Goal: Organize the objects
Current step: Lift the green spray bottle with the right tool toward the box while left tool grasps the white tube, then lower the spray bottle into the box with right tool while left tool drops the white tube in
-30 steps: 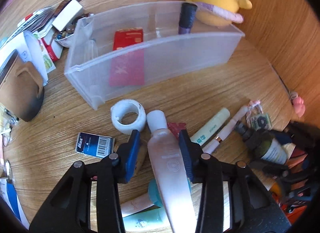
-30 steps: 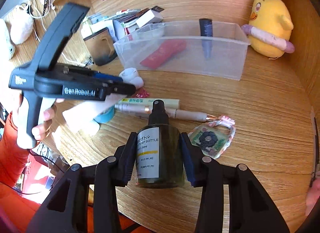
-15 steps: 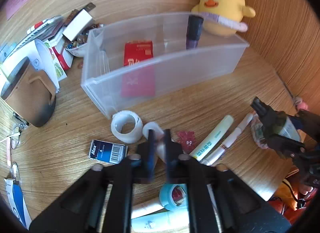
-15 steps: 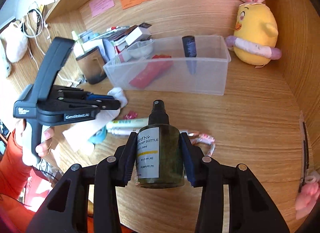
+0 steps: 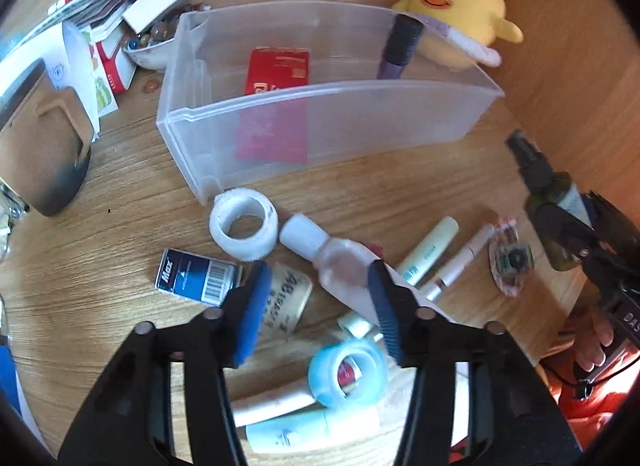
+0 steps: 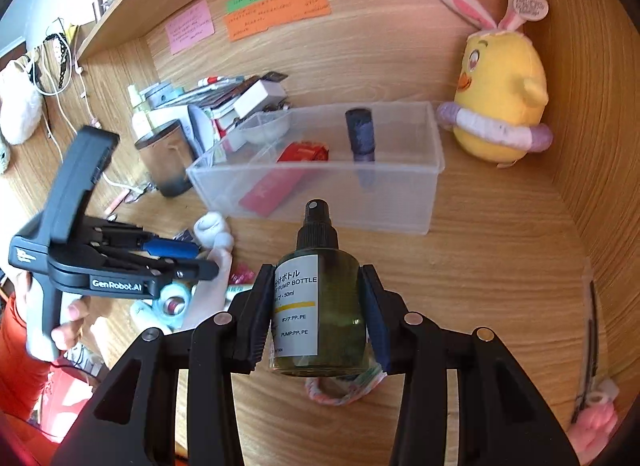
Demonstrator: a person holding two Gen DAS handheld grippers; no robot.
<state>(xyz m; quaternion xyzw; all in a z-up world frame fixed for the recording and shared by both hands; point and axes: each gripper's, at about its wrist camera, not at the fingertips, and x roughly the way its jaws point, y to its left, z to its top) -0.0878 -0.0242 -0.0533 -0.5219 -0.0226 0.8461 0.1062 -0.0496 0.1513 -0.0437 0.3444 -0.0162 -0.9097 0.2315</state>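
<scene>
My right gripper (image 6: 318, 298) is shut on a dark green pump bottle (image 6: 320, 306) with a black spray top, held above the desk in front of the clear plastic bin (image 6: 400, 201). The bin holds a red packet (image 6: 280, 181) and a dark tube (image 6: 360, 133). My left gripper (image 5: 316, 290) is open above a pile of toiletries, with a clear white-capped bottle (image 5: 332, 258) lying on the desk between its fingertips. The bin (image 5: 360, 121) lies beyond it. The green bottle (image 5: 556, 201) shows at the right of the left wrist view.
A white tape roll (image 5: 244, 225), a blue Max box (image 5: 196, 274), a tan cylinder (image 5: 284, 298), a blue tape roll (image 5: 348, 370) and several tubes (image 5: 428, 246) lie on the desk. A yellow plush chick (image 6: 500, 105) stands right of the bin. A brown mug (image 5: 40, 137) and boxes stand left.
My left gripper closed and then opened again, and the clear bottle now lies on the desk. My right gripper lifted the green bottle and carried it toward the bin.
</scene>
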